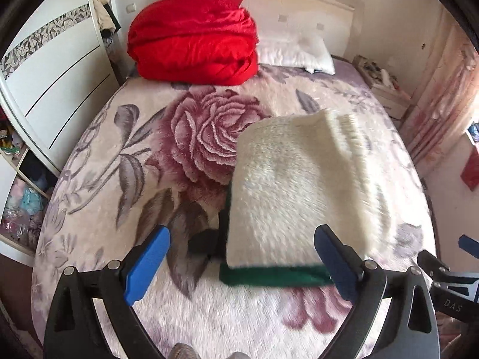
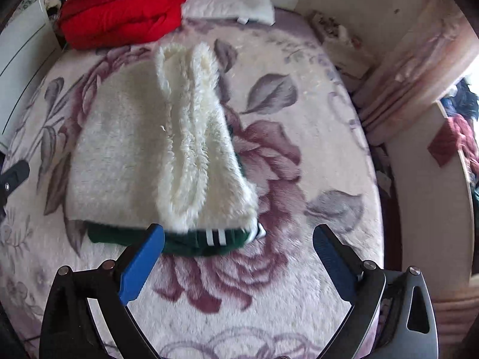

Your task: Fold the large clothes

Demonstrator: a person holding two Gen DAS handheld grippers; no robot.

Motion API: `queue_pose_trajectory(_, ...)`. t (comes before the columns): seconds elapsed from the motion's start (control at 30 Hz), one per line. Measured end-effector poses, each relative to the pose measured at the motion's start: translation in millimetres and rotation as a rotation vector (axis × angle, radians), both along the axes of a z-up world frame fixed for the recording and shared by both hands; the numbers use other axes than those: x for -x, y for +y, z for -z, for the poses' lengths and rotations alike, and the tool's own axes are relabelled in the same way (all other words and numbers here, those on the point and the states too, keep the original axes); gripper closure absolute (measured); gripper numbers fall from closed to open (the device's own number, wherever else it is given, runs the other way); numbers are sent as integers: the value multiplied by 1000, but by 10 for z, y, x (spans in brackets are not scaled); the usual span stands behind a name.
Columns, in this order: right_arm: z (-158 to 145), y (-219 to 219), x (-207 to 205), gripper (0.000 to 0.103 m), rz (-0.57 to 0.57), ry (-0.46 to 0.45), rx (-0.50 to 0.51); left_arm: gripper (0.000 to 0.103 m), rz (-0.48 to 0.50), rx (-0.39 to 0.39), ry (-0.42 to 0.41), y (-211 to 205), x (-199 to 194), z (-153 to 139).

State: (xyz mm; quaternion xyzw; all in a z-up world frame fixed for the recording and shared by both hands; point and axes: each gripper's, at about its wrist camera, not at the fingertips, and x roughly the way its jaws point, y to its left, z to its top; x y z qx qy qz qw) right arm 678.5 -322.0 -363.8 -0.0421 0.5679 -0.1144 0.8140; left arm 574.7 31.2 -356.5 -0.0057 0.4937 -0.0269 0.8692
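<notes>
- Left wrist view. Left gripper (image 1: 239, 264): jaws wide apart, nothing between the pads, hanging above the bed (image 1: 209, 314) and angled down at it.
- Folded garment (image 1: 299, 185): cream fleece lining outward, dark green outer cloth showing as a band along its near edge and left side. It lies on the floral bedspread, ahead of the jaws and to their right; the green near edge runs up to the right-hand pad, though whether they touch cannot be told through the blur.
- Long axis of the garment: from the near green edge away toward the red blanket (image 1: 194, 36), leaning slightly right.
- White pillow (image 1: 299, 51): just right of the red blanket, well beyond the garment.
- Right gripper (image 1: 449, 266): part of its frame shows right of the garment.
- Right wrist view. Right gripper (image 2: 239, 257): jaws wide apart, empty, above the bed (image 2: 299, 284).
- Folded garment (image 2: 155, 143): ahead of the jaws and to their left, a doubled fleece ridge running along its right half; green hem with white stripes nearest, just behind the left pad.
- Red blanket (image 2: 119, 9): beyond the garment's far end.
- Judgement: neither hand holds cloth; the garment sits between the two grippers, its near hem about equally close to both, so a further fold would begin there.
</notes>
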Motion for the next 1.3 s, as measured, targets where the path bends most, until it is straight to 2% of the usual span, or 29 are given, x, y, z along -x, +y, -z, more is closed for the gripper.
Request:
queue_pose_trajectory(0.23,-1283,140,873,2,59,-126,44,4,20,7,-69,-89,709,-844)
queue_pose_trajectory(0.43,-2264,202,1680,2,62,-223,52,4,25,10,-139,-163,1378,-1581)
queue_pose_trajectory(0.63,-3024,250,2433,2,44,-294,37,4,22,19,-193,-209,2025,-2114)
queue_pose_trajectory(0.93,-3886,363,3402,2,4,-400,19,4,12,22,-266,-203,2756,-2641)
queue_pose_trajectory(1.1,-4144,451,3770,2,-15,-435,-1,4,3,18,-296,-159,3019,-2818)
queue_pose_trajectory(1.3,-4299,510,4062,2,-28,-465,-13,4,-21,-2,-339,-99,3203,-2921)
